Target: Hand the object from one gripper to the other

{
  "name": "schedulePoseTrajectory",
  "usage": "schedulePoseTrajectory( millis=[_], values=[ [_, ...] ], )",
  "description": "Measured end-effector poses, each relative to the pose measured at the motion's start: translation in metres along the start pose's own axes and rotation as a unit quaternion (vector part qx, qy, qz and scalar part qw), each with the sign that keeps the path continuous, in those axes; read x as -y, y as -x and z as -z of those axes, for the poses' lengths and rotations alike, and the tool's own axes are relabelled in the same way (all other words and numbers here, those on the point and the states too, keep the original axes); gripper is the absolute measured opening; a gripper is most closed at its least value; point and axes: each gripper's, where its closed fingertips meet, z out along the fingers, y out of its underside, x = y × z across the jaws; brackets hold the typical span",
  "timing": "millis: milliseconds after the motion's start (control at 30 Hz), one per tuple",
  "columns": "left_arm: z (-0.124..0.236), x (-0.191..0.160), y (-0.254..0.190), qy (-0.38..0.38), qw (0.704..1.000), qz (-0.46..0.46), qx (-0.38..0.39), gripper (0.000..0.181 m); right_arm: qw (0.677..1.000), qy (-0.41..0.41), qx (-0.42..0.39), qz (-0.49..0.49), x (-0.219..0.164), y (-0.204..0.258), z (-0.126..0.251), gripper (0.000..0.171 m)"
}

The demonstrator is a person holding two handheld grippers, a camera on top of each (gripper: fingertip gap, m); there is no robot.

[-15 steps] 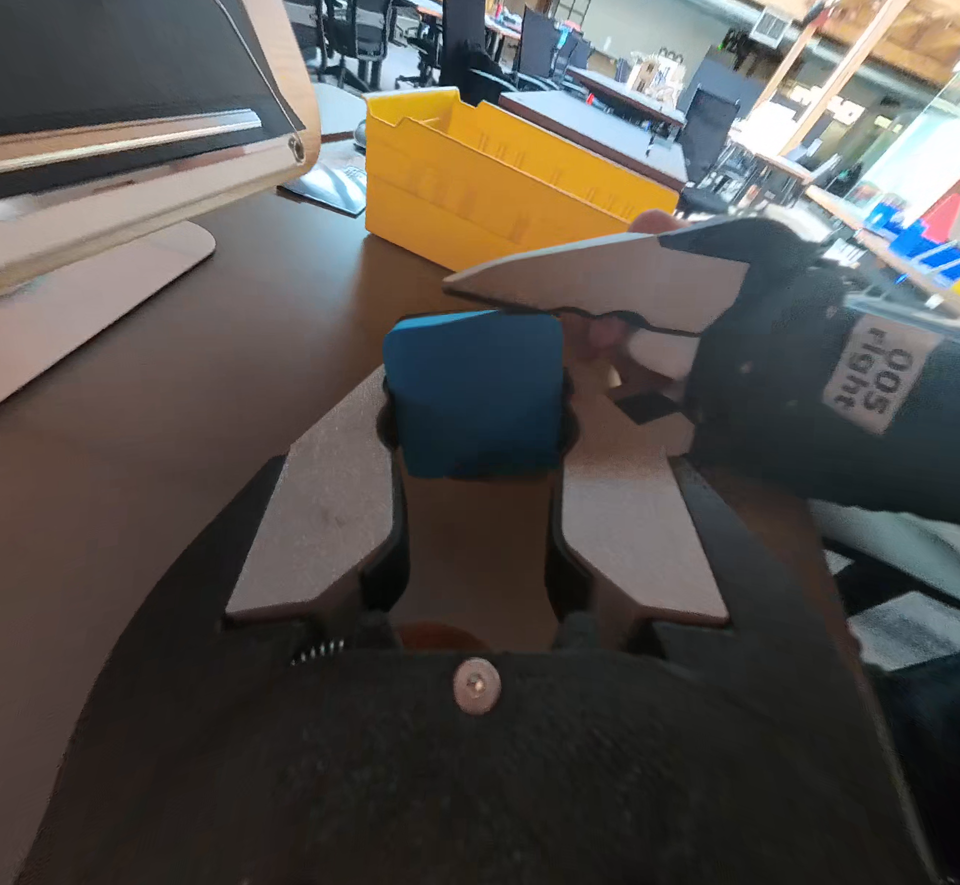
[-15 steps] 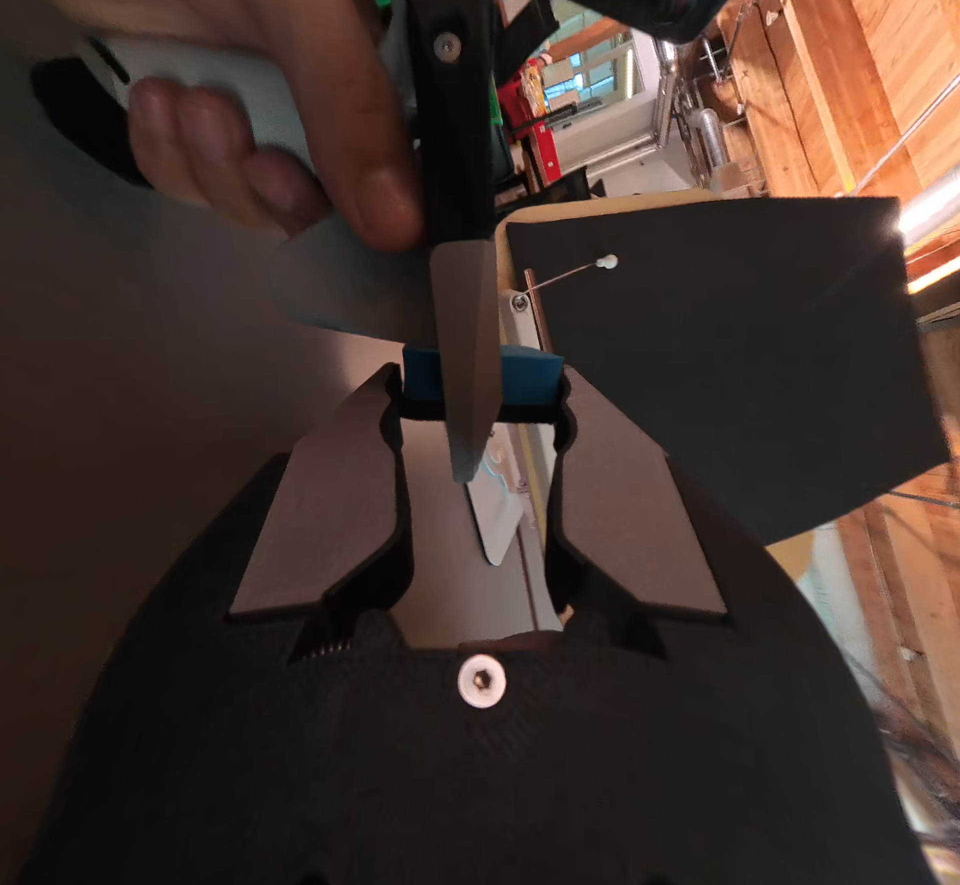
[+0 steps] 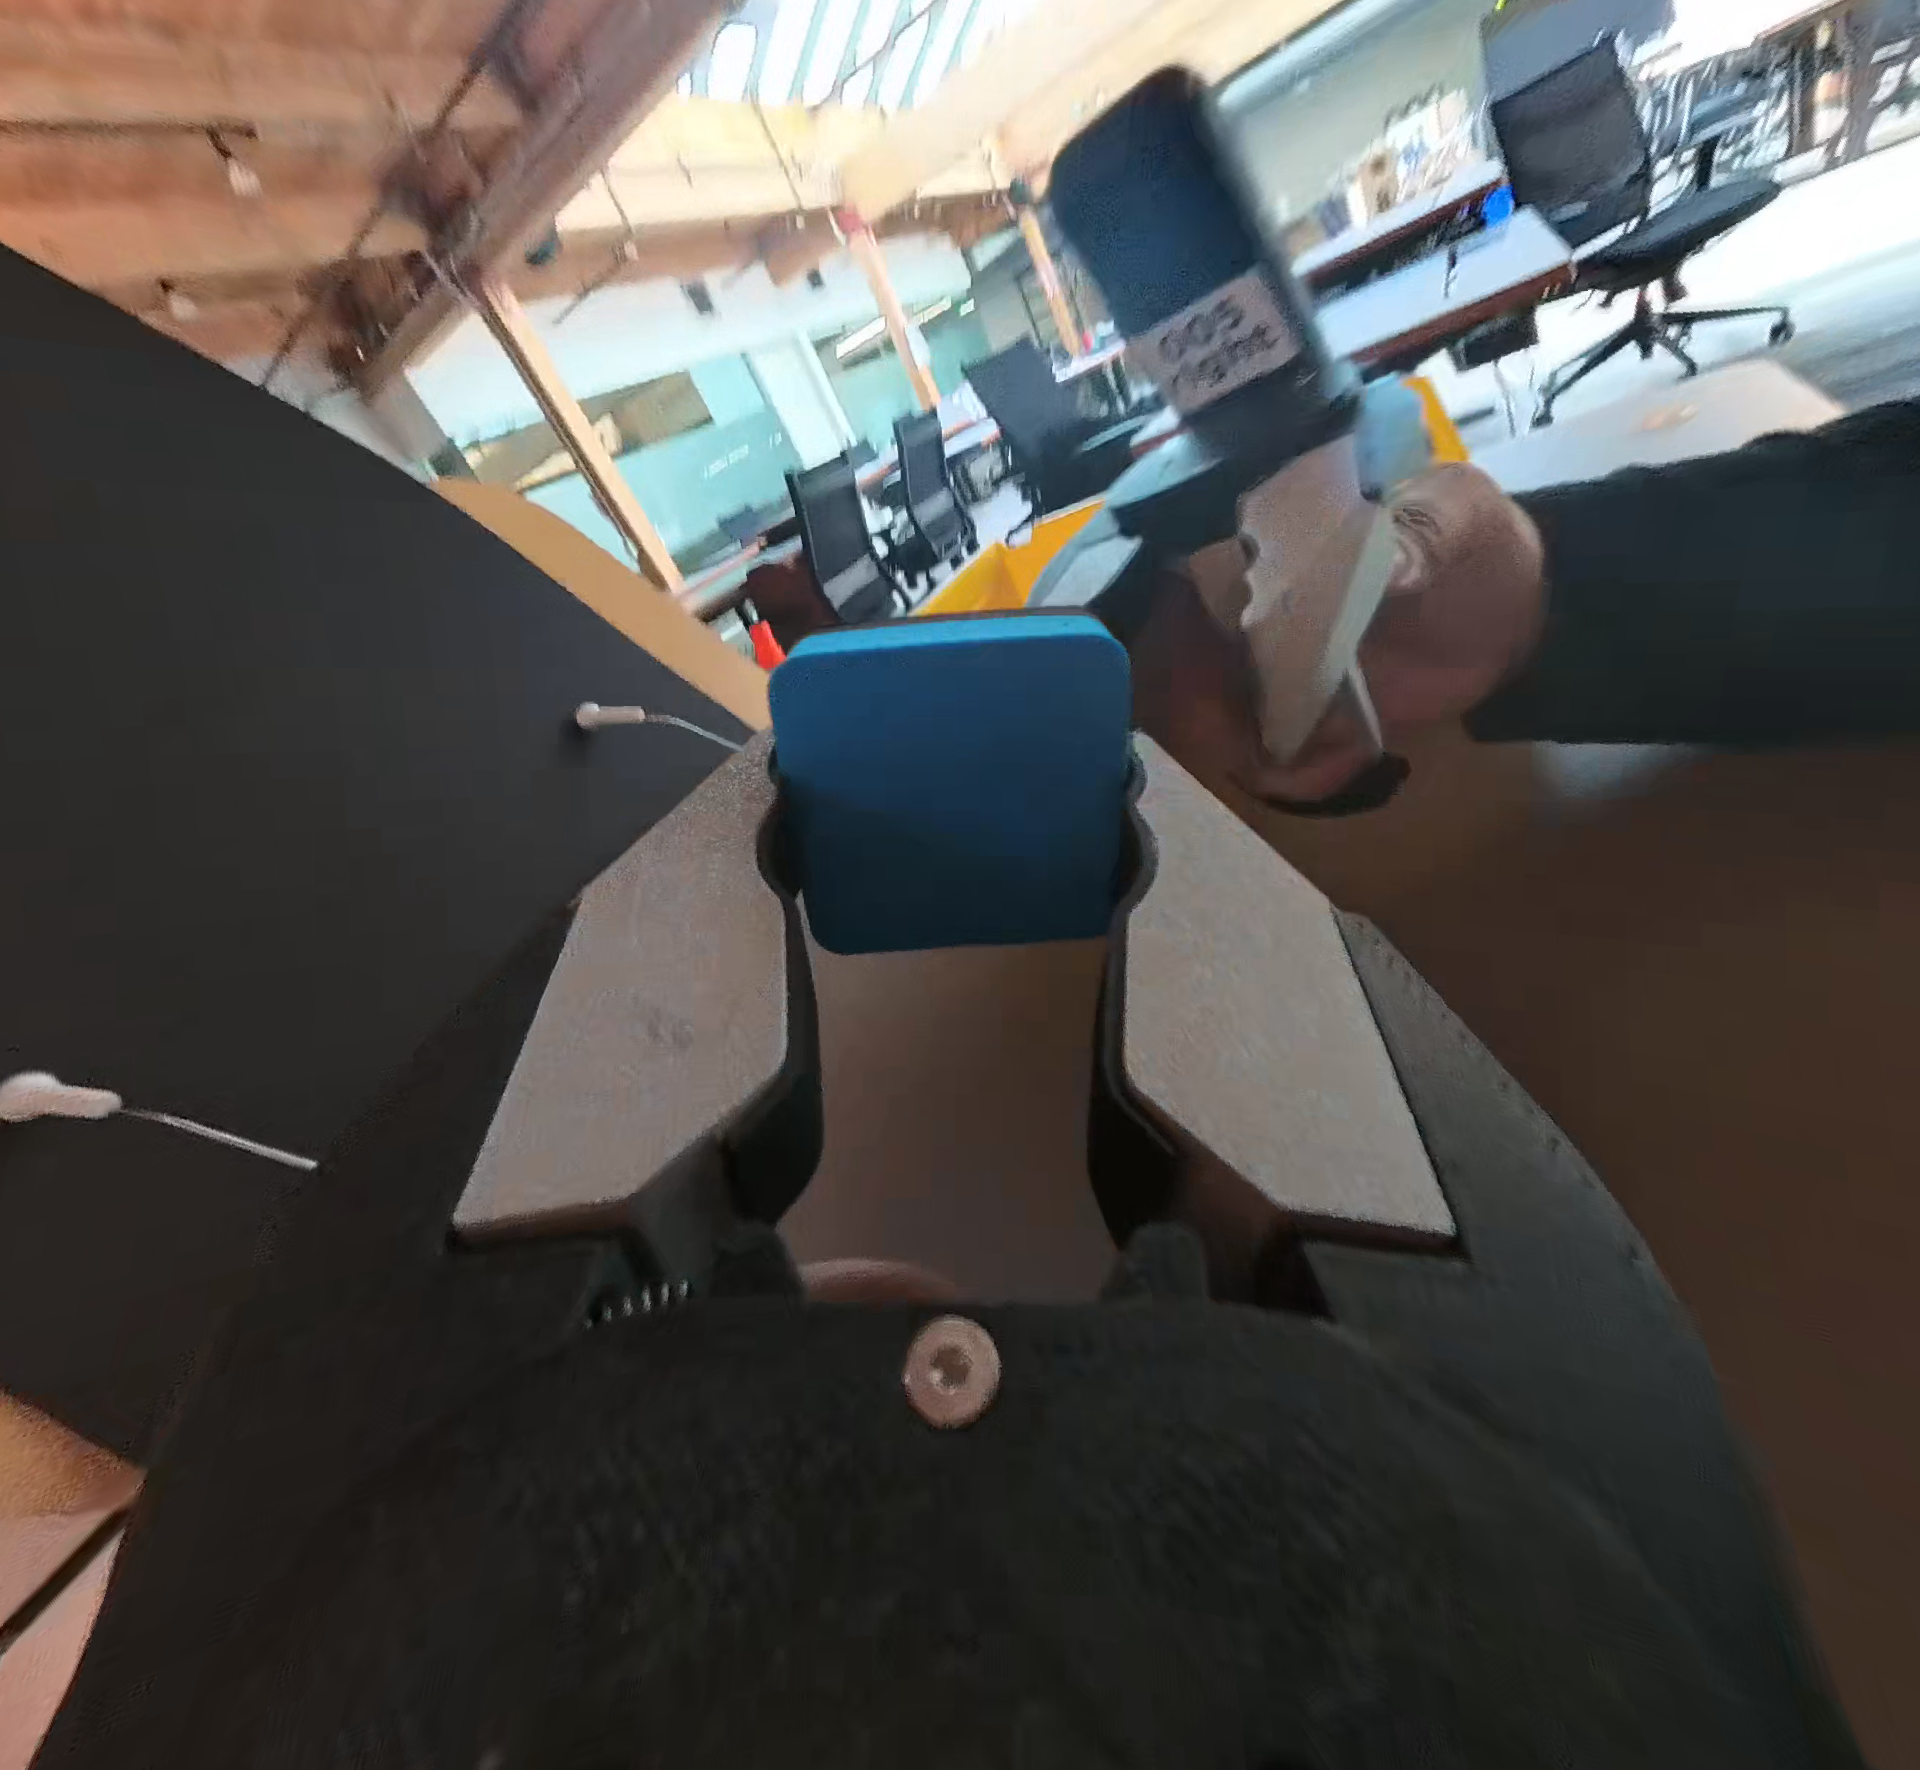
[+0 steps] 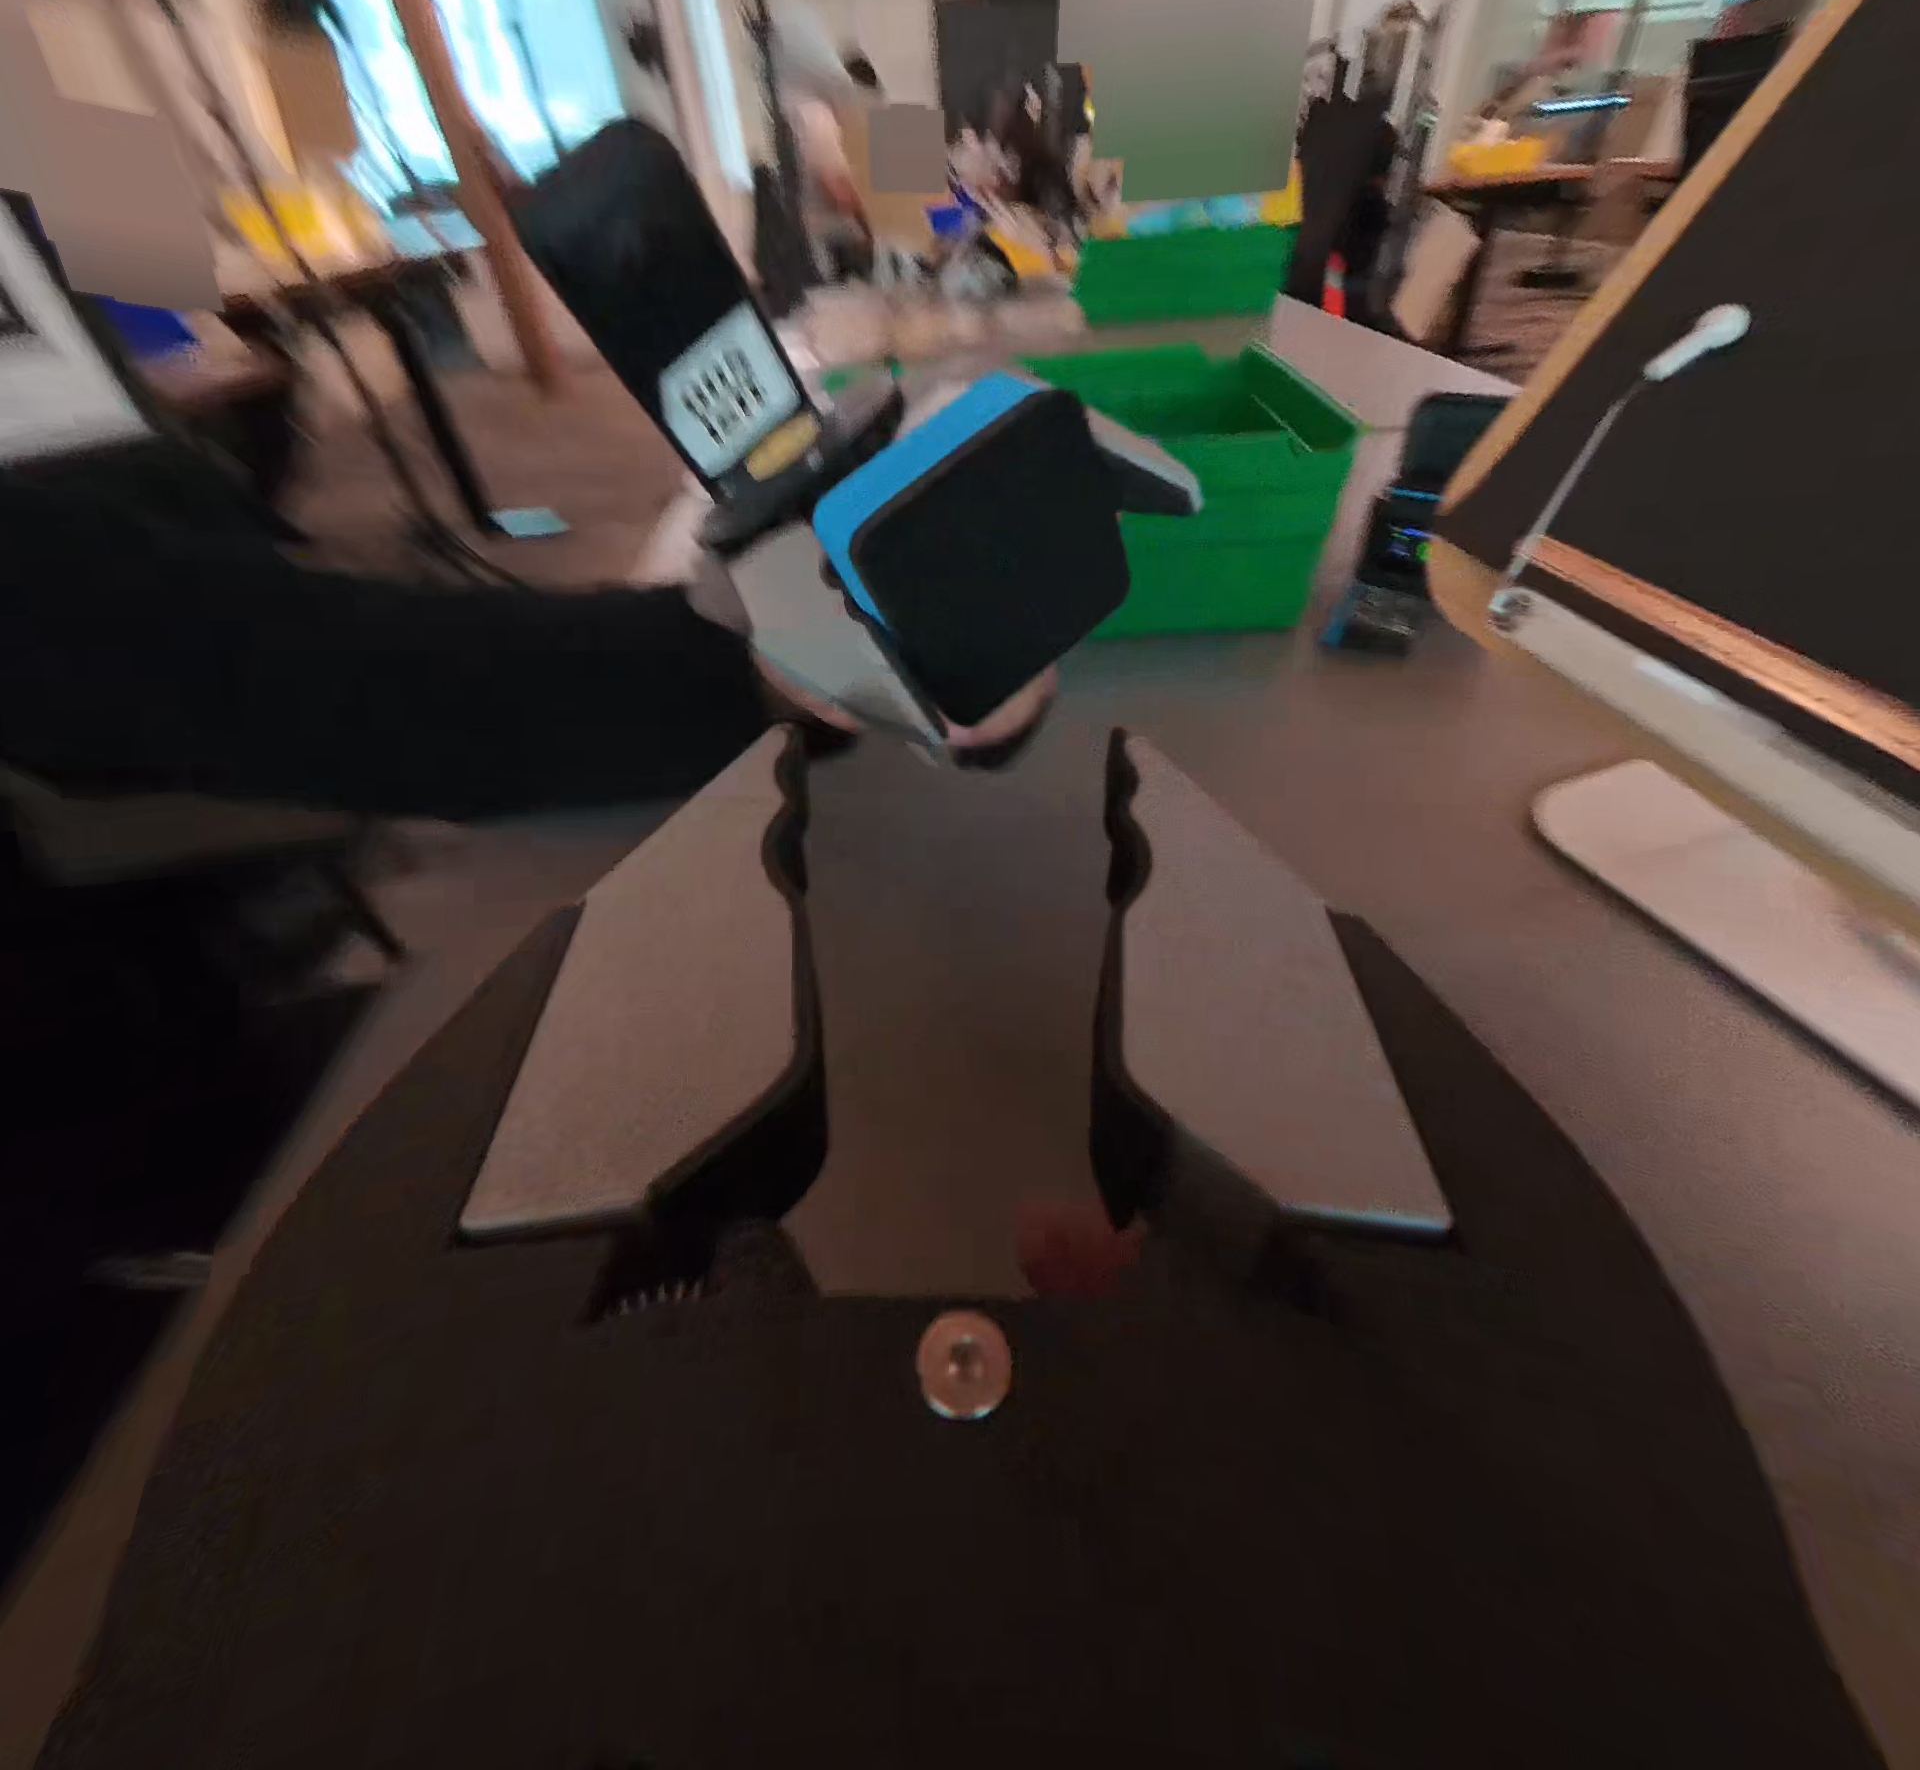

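The object is a square blue foam block (image 3: 951,785) with a black face. My left gripper (image 3: 951,790) is shut on it, one finger on each side, and holds it in the air. In the right wrist view the block (image 4: 987,567) shows its black face between the left gripper's fingers (image 4: 1143,473), just ahead of my right gripper (image 4: 956,816). The right gripper is open and empty, its gap about as wide as the block. It also shows in the left wrist view (image 3: 1325,733), held by a hand, right of the block and apart from it.
A dark brown table (image 4: 1351,889) lies below. Green bins (image 4: 1226,494) and a small dark device (image 4: 1392,536) stand behind the block. A black panel with a wooden edge (image 4: 1766,370) and a grey stand base (image 4: 1714,889) are at the right. A yellow bin (image 3: 987,577) is partly hidden.
The right gripper's fingers were around the block held by the left gripper; now the two grippers have moved apart. The block stays in the left gripper. Both views have swung upward.
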Motion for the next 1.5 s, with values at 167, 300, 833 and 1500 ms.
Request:
schedulePoseTrajectory(
  millis=[167, 300, 833, 1500],
  values=[
    [0.004, 0.020, -0.004, -0.066, 0.996, -0.061, 0.002, 0.057, 0.987, -0.056, 0.072, -0.131, 0.018, 0.009, 0.002, 0.078],
    [-0.006, 0.010, -0.026, -0.030, 0.989, -0.145, -0.015, 0.057, 0.968, -0.056, 0.129, -0.209, 0.018, 0.019, -0.006, 0.080],
    [-0.018, -0.019, -0.018, 0.088, 0.932, -0.343, 0.077, 0.057, 0.994, 0.039, 0.007, -0.104, -0.008, -0.006, -0.014, 0.053],
    [-0.010, -0.061, -0.004, 0.124, 0.916, 0.377, -0.061, 0.053, 0.815, 0.299, -0.306, 0.391, -0.054, -0.071, 0.001, 0.054]
  ],
)
